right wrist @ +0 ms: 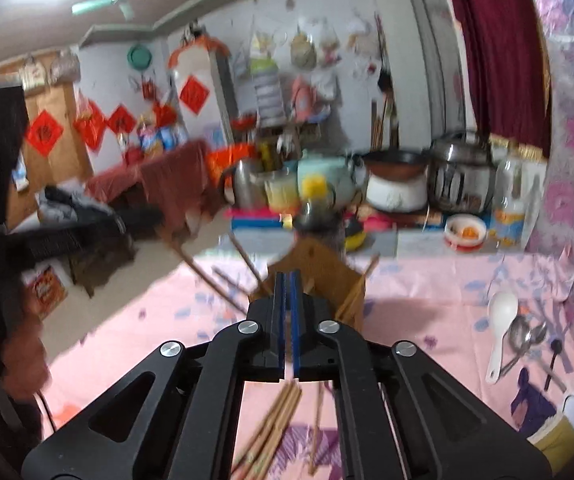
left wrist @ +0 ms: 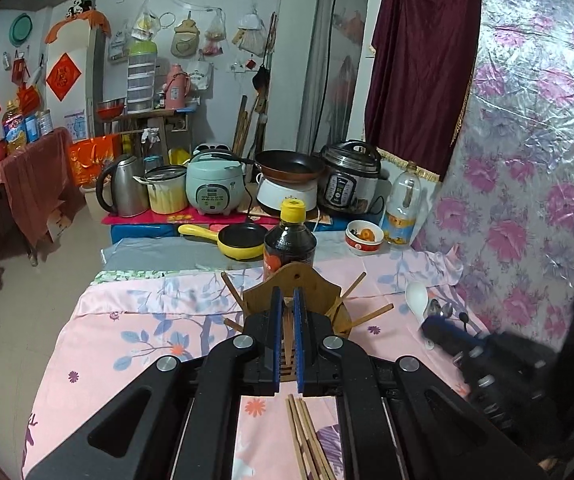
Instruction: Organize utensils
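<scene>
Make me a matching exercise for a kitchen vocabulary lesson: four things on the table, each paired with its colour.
Things:
1. spoon
2. small pan
3. holder
4. cloth

Colours:
A. brown wood
B. pink, flowered
C. white
D. yellow outside, black inside

Pairs: 1-C, 2-D, 3-A, 4-B

Both wrist views close behind wooden holder [left wrist: 297, 292].

A table draped in a pink floral cloth [left wrist: 135, 320] carries a wooden chopstick holder [left wrist: 299, 284], loose chopsticks [left wrist: 307, 436] at the near edge, a white spoon [right wrist: 501, 332] beside metal spoons [right wrist: 527, 338], a dark sauce bottle [left wrist: 290, 244] and a yellow pan [left wrist: 239, 240].
</scene>
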Demonstrator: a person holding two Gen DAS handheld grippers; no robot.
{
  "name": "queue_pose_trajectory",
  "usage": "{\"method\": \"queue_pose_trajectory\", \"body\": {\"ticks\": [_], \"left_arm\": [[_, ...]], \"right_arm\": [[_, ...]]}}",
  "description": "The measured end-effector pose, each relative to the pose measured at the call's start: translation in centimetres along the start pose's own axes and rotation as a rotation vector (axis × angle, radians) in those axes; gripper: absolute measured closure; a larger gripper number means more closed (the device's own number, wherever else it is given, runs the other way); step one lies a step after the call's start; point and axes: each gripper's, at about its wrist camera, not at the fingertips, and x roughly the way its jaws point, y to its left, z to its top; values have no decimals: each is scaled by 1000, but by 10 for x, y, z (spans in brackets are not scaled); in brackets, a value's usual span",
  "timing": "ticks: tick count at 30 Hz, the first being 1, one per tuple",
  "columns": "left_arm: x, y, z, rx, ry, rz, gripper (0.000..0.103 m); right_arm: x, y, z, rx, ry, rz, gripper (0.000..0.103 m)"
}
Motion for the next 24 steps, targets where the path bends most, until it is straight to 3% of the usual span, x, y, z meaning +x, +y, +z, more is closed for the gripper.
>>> {"method": "queue_pose_trajectory", "body": {"ticks": [2, 6, 9, 10, 13, 14, 16, 20, 24], "left_arm": [[3, 2, -3, 2, 5, 0, 97], [9, 12, -6, -23, 30, -12, 97], [9, 19, -8, -38, 38, -17, 97], [9, 20, -8, -38, 38, -14, 97], [8, 21, -10, -29, 39, -5, 97], [9, 21, -10, -26, 41, -1, 97], [11, 21, -10, -23, 48, 5, 97], [13, 21, -9, -28, 61, -2, 97], [3, 18, 1, -32, 42, -20, 97]], "right_arm": [[24, -9, -17, 9, 101, -11, 81], [78, -33, -57, 100, 312, 23, 77], [108, -35, -71, 99, 390, 6, 71], [115, -33, -72, 87, 402, -4, 64], [132, -31, -74, 70, 417, -46, 61], [135, -32, -74, 74, 419, -47, 68], [143, -33, -76, 80, 427, -48, 97], [123, -28, -73, 63, 375, -44, 97], [74, -18, -46, 75, 213, 25, 97]]}}
